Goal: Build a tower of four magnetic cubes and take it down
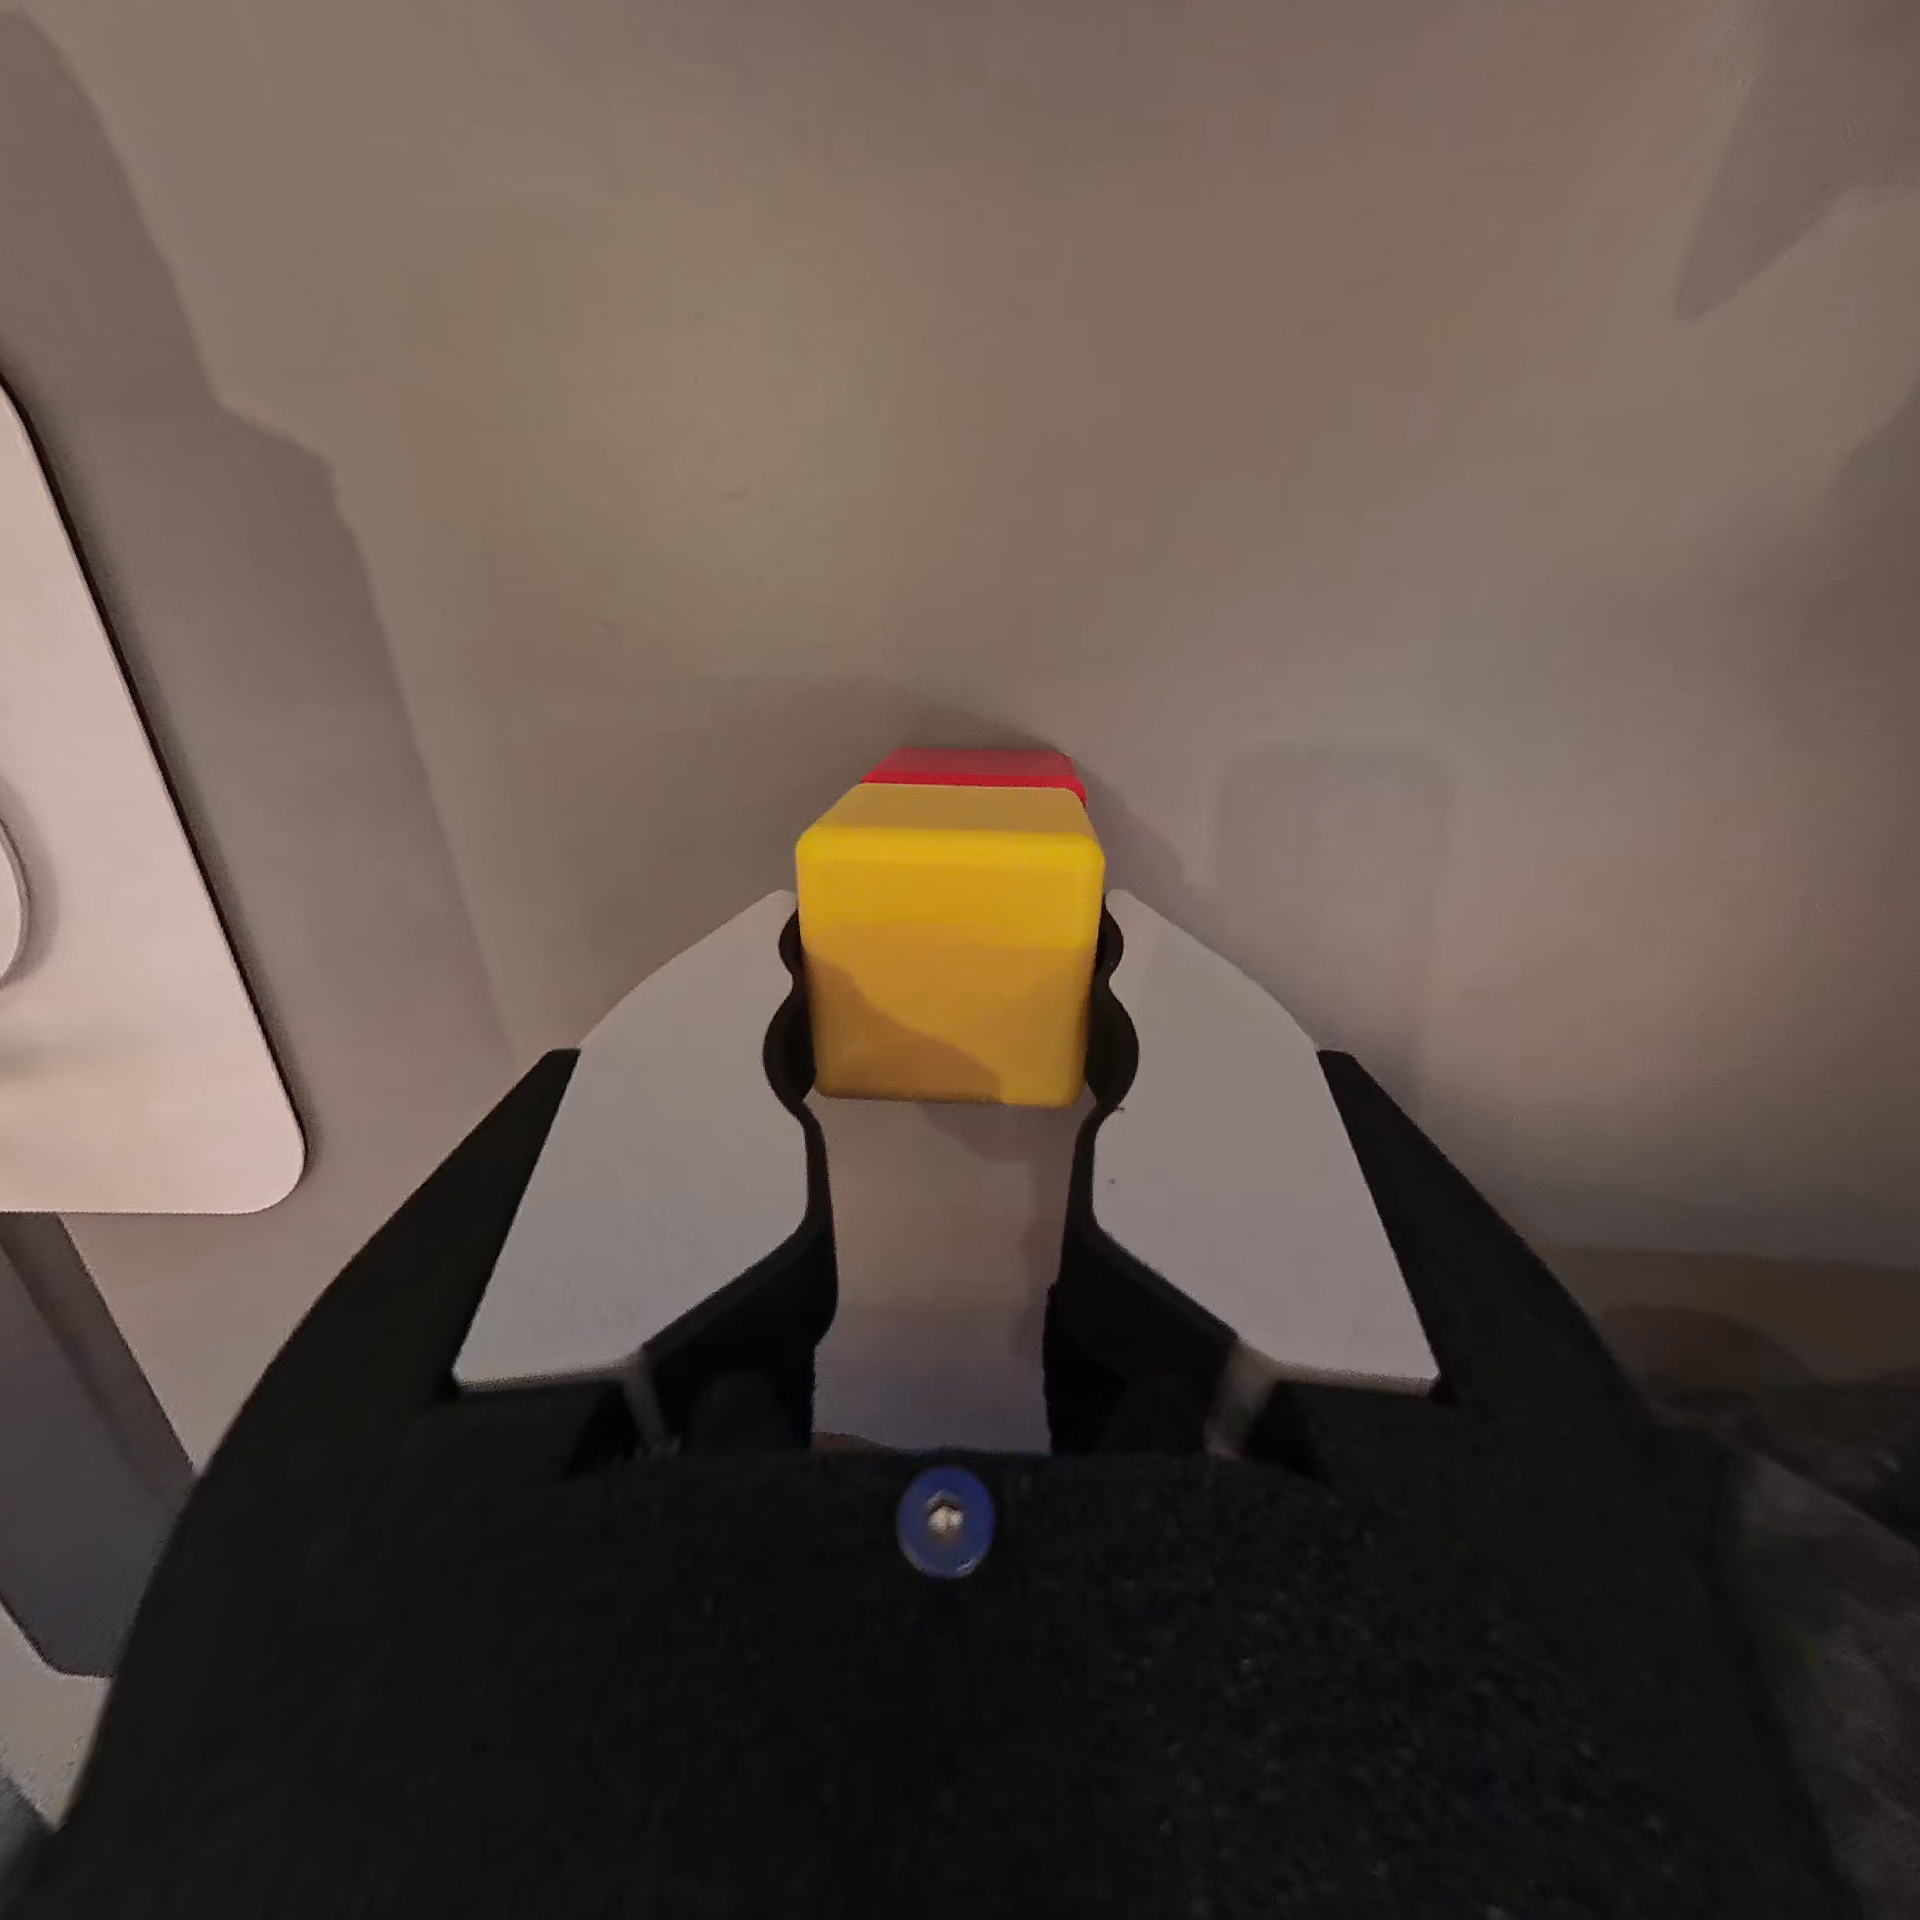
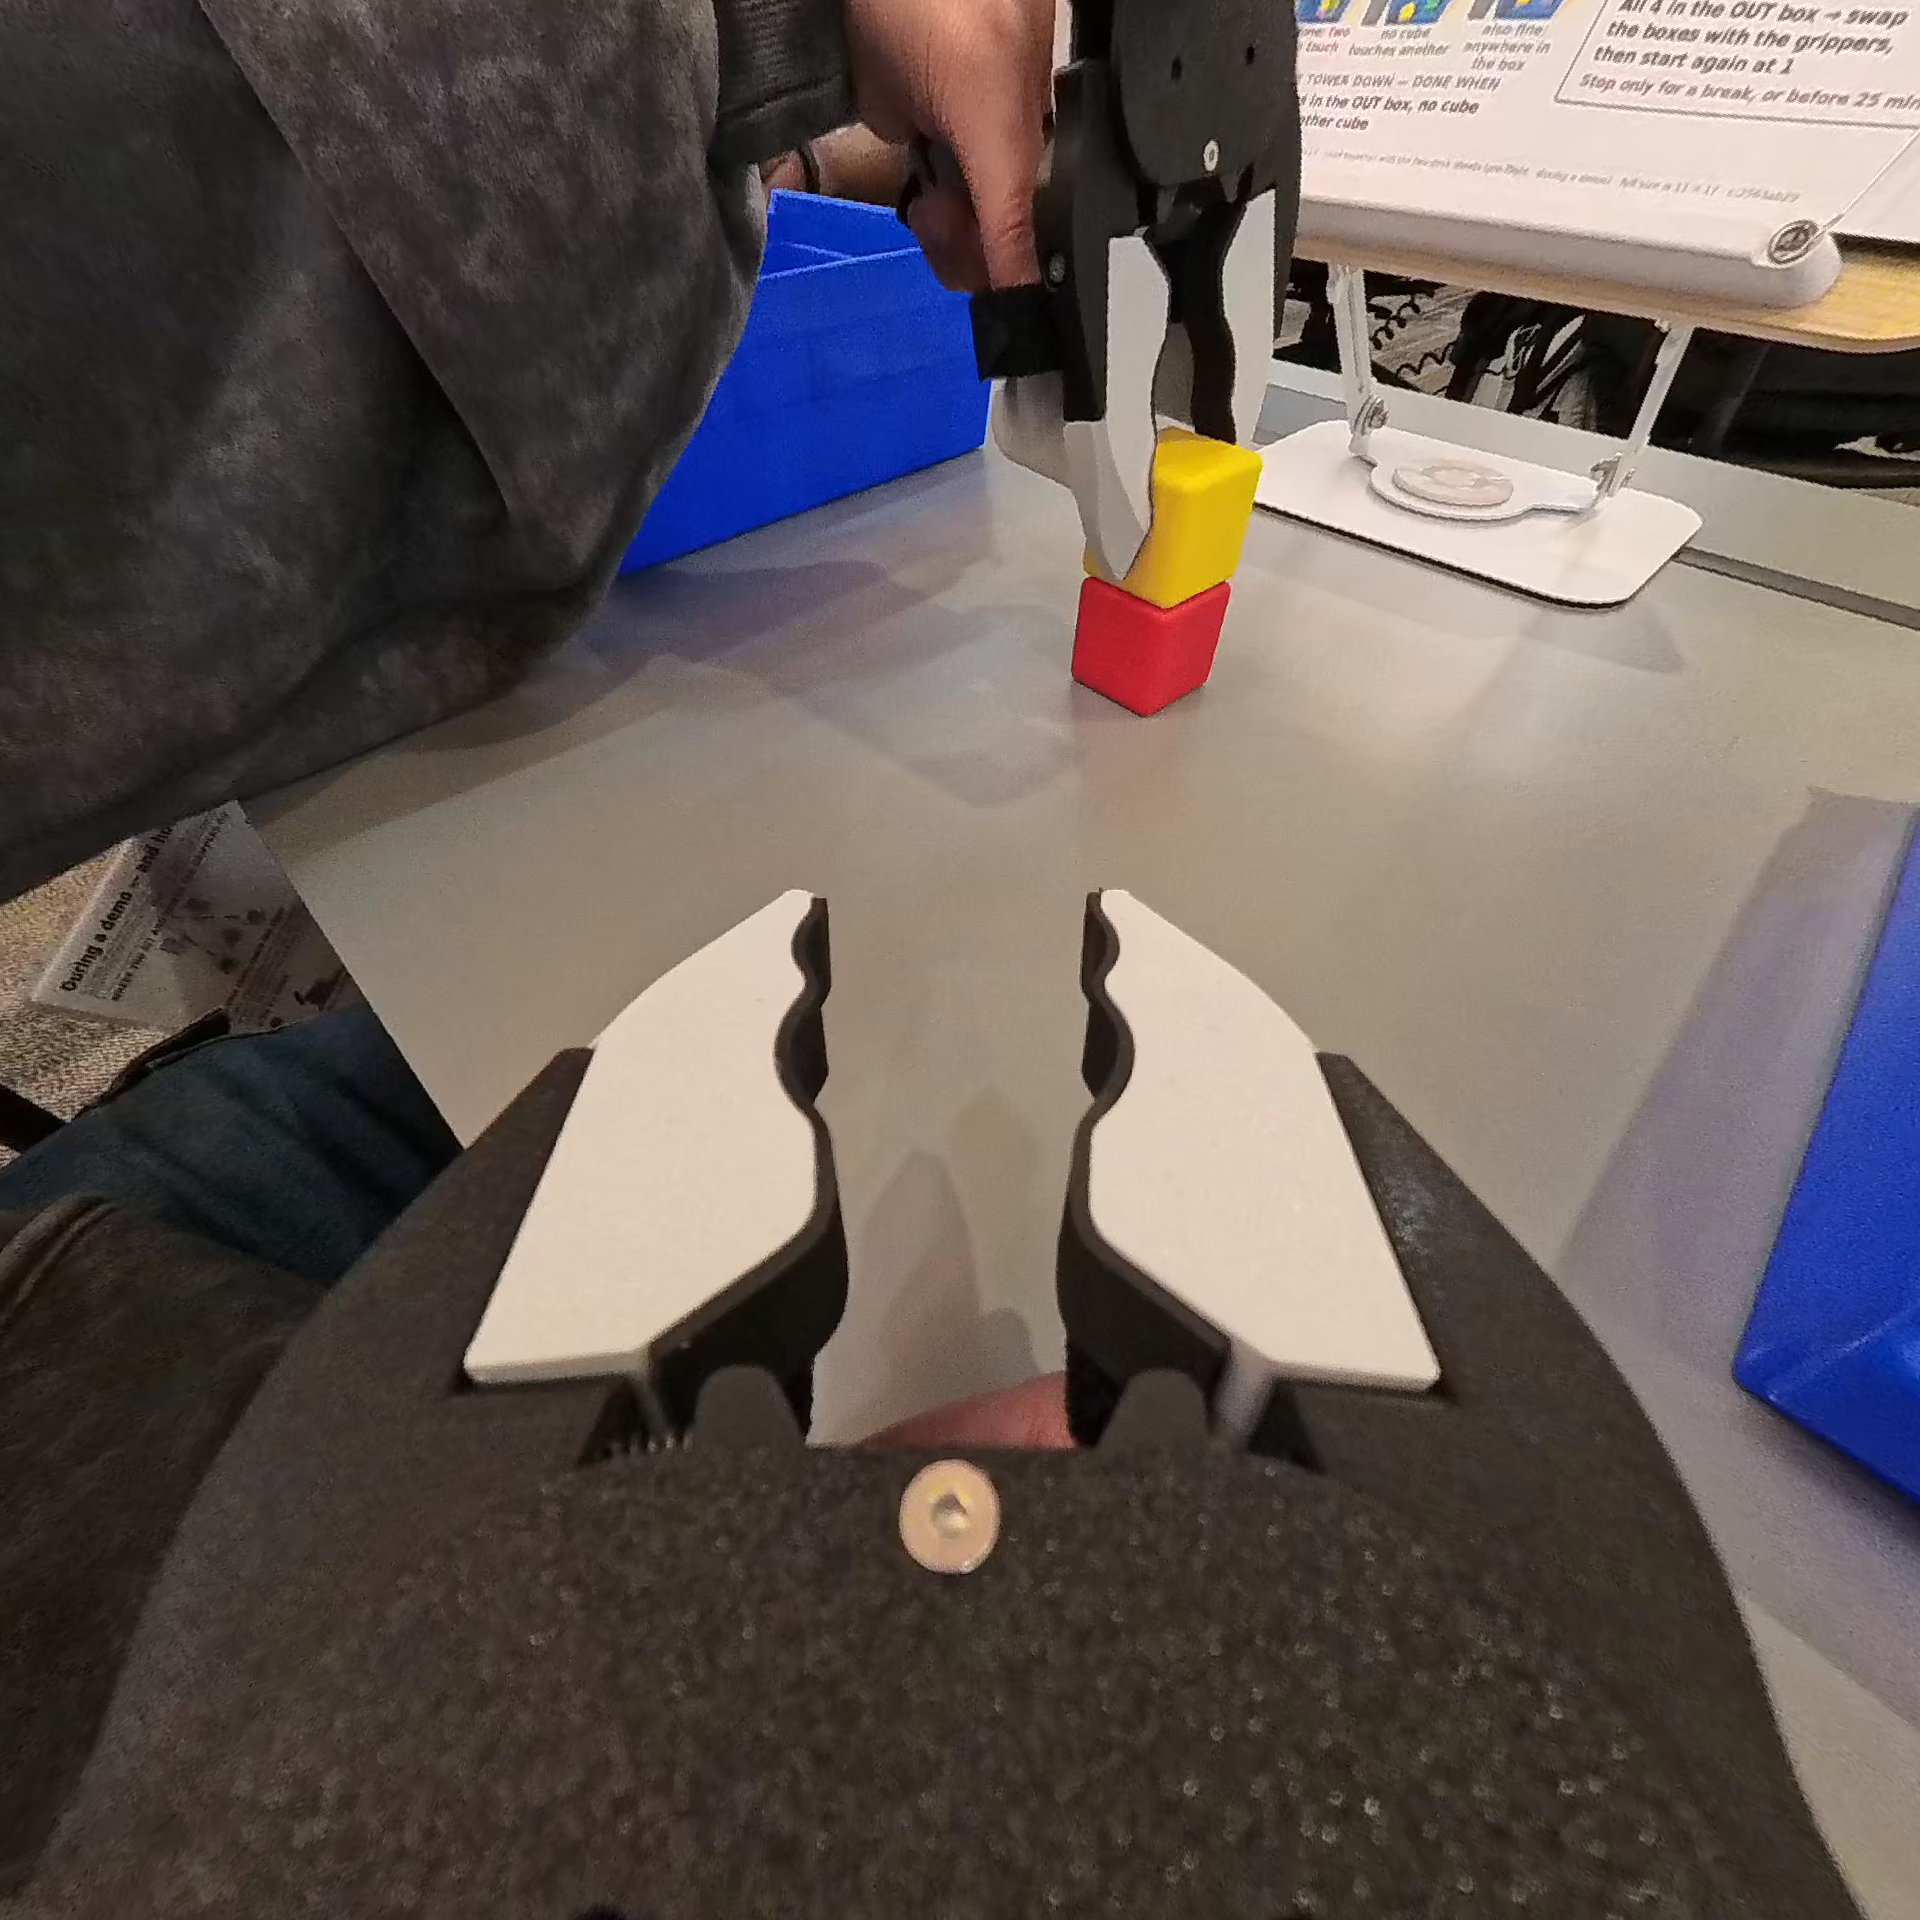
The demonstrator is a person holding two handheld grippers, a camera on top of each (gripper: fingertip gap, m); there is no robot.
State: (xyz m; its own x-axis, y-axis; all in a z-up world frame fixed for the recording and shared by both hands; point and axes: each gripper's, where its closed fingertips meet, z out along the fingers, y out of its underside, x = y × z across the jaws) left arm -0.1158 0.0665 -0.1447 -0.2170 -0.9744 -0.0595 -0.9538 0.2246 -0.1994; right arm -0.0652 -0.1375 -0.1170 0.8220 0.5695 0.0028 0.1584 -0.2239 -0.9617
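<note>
My left gripper [image 1: 948,977] points down and is shut on a yellow cube [image 1: 951,961]. A red cube [image 1: 977,771] sits right under it on the grey table [image 1: 1039,416]; only its far edge shows. The right wrist view shows the same: the left gripper [image 2: 1164,509] holds the yellow cube [image 2: 1195,520] on top of the red cube [image 2: 1148,644], slightly tilted and offset. My right gripper [image 2: 956,935] is open and empty, low over the table [image 2: 935,810], well in front of the stack.
A blue box [image 2: 831,384] stands behind the stack at the left. Another blue box [image 2: 1849,1247] is at the right edge. A white stand [image 2: 1475,499] holding an instruction sheet is behind the stack; its base [image 1: 104,883] shows at left. A person's grey sleeve [image 2: 312,364] fills the upper left.
</note>
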